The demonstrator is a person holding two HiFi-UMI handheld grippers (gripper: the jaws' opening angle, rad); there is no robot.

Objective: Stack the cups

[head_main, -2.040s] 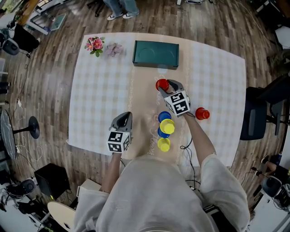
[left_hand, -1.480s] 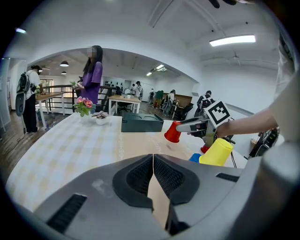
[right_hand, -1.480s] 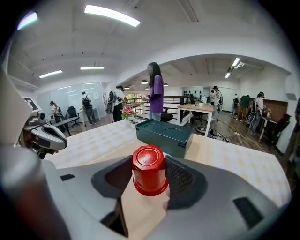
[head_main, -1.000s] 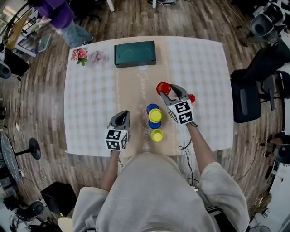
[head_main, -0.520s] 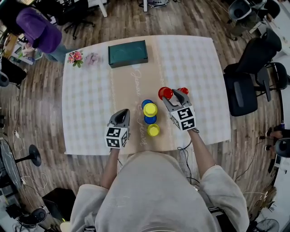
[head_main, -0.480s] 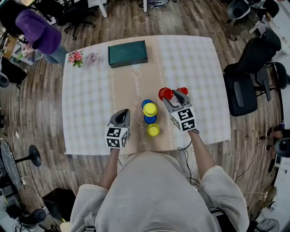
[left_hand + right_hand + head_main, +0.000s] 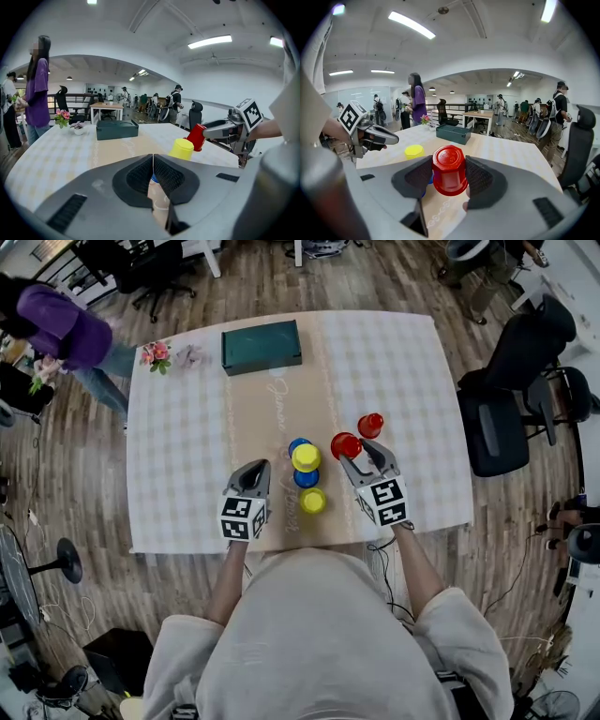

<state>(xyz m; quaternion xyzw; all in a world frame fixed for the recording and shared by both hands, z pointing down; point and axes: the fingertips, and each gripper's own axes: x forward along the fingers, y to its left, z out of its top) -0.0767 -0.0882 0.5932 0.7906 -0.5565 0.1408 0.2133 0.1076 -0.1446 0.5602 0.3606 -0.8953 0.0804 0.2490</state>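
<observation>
1. The right gripper (image 7: 362, 456) has its jaws pressed against the sides of a red cup (image 7: 450, 169), base up. The cup looks raised off the desk (image 7: 178, 474), just to the right of the cluster of cups. Gripping it by the walls leaves the mouth free, which I take to be so it can drop over another cup.
2. The left gripper (image 7: 153, 164) has its jaws closed flat together with nothing between them. It sits near the desk's near edge, left of the cluster, probably parked out of the way.
3. On the tan runner (image 7: 267, 427), toward the middle of the near edge, a tall yellow cup (image 7: 306, 457) appears to sit on top of a blue one. A lone blue cup (image 7: 307, 478) and a low yellow cup (image 7: 313, 501) follow toward the near edge.
4. A second red cup (image 7: 370, 425) stands alone toward the right edge, just beyond the held one. It looks like the likely partner.
5. A green box (image 7: 262, 346) and flowers (image 7: 155, 354) line the far edge, well clear of the work.
</observation>
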